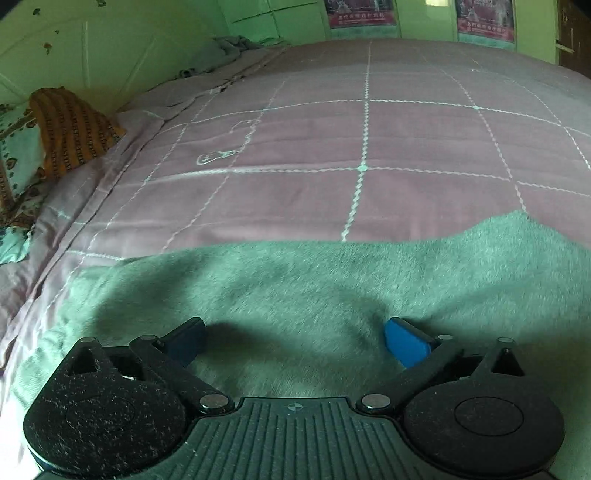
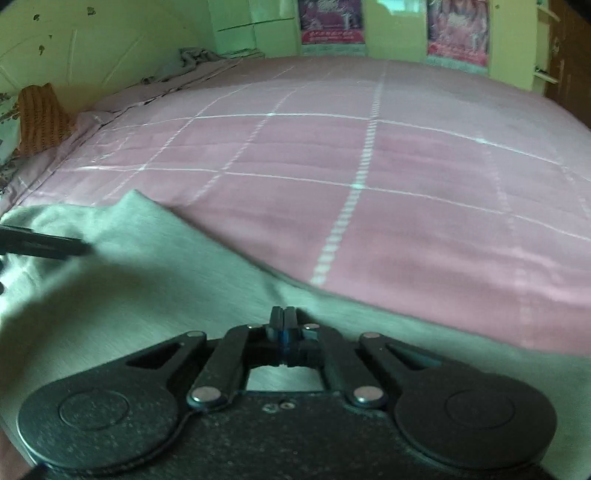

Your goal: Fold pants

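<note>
Green pants [image 1: 332, 295] lie on the pink checked bedspread [image 1: 406, 140], green walls [image 2: 110, 48] behind.
Left gripper [image 1: 295, 343] spread wide above them; right gripper [image 2: 283, 321] pressed together at their edge, whether pinching cloth I cannot tell.

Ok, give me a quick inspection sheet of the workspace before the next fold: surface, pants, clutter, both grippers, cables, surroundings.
Surface: bed with pink checked bedspread, mostly flat.
Job's things: grey-green pants spread along the near edge, far edge wavy.
Clutter: orange patterned cloth and crumpled grey fabric along the wall side, apart from the pants.
Grippers: left gripper jaws wide open over the pants, nothing between them; right gripper jaws shut, tips at the pants' far edge; whether fabric is pinched cannot be told.
Cables: nothing seen.
Surroundings: green wall, two posters.
</note>
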{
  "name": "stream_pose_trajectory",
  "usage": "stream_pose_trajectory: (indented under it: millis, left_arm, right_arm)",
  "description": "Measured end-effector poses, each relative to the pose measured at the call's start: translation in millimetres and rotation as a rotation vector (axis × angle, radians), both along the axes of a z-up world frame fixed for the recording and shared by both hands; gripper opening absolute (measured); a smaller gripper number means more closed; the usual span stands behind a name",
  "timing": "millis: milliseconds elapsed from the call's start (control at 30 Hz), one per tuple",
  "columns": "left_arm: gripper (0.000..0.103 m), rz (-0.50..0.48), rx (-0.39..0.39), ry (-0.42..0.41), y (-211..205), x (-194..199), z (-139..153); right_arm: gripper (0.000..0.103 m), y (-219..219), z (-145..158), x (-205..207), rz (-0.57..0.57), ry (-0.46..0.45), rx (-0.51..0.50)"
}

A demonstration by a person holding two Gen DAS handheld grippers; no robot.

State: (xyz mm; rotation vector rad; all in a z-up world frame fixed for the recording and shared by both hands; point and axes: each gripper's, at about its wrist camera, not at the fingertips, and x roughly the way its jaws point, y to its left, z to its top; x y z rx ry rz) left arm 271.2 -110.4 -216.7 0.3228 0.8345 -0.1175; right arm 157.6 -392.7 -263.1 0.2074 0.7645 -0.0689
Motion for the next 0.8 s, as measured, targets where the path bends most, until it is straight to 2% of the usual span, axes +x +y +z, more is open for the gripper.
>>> stream_pose_trajectory:
  millis: [100, 167, 300, 433, 533, 567, 600, 667, 800]
  left_arm:
    - [0.102, 0.021, -0.016, 0.012, -1.5, -19.3, 11.7]
    - [0.102, 0.004, -0.048, 0.025, -6.1, -37.6, 20.3]
    - [0.102, -0.081, -0.086, 0.042, -30.9, -88.4, 35.0]
    - [0.102, -0.149, -0.114, 0.069, -54.2, -131.8, 35.3]
    - [0.103, -0.168, -0.072, 0.123, -63.0, -148.1, 10.1]
    - [0.103, -0.156, -0.075, 0.116, -60.5, -151.5, 4.0]
    - [0.103, -0.135, -0.080, 0.109, -58.4, -153.3, 4.6]
    - [0.103, -0.110, -0.067, 0.124, -61.2, -154.3, 12.6]
    - [0.103, -0.155, -0.046, 0.087, -77.1, -169.8, 33.1]
  right_arm:
    - [0.000, -0.8, -1.4, -8.1, -0.049, 0.009, 0.032]
    - [0.015, 1.9, 9.0, -19.3, -0.061, 0.009, 0.034]
    - [0.015, -1.9, 25.6, -60.7, -0.074, -0.016, 0.026]
    - [0.016, -12.6, 21.9, -99.2, -0.115, 0.012, -0.008]
    - [0.015, -25.7, 14.8, -127.3, -0.161, 0.034, -0.041]
    - [0.015, -32.7, 8.2, -136.2, -0.183, 0.055, -0.069]
    - [0.014, -37.2, 0.3, -141.4, -0.198, 0.081, -0.100]
    - [0.011, -52.3, -7.8, -154.8, -0.223, 0.074, -0.097]
    - [0.016, -69.4, 6.6, -176.0, -0.309, 0.060, -0.056]
